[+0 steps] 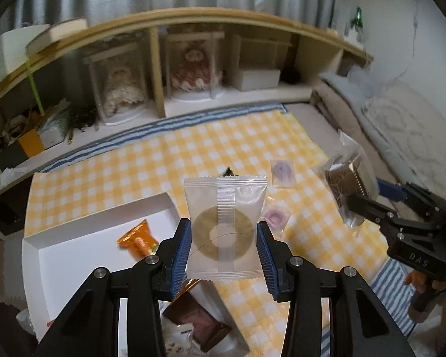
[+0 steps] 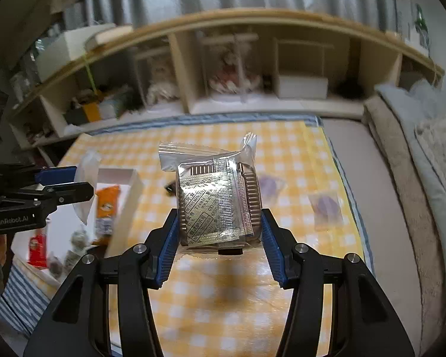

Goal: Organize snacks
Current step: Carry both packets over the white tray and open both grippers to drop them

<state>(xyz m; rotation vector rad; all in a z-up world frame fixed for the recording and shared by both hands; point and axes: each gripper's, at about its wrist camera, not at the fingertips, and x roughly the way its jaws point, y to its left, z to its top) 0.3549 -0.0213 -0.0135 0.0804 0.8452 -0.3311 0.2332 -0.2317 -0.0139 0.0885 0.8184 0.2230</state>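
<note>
Left hand-held gripper [image 1: 224, 251] clamped on frosted white sachet with brown ring-shaped snack [image 1: 225, 226], held upright, long axis vertical, off yellow-and-white checked cloth [image 1: 133, 160].
Right hand-held gripper [image 2: 218, 232] clamped on clear packet of ridged brown biscuit with silver desiccant sachet [image 2: 214, 202], also lifted.
Key relation — shallow white cardboard tray [image 1: 74, 247] lies below-left of left hand-held gripper; left hand nearer, right well apart.
Tray contents — orange foil packet [image 1: 138, 239], dark brown wrapped bar [image 1: 197, 324].
Two clear packets of lilac rings [image 1: 281, 172] on cloth, unsorted.

"GenRobot.AI" on left tongs [image 2: 74, 184], seemingly "DAS" on right tongs [image 1: 353, 196]
</note>
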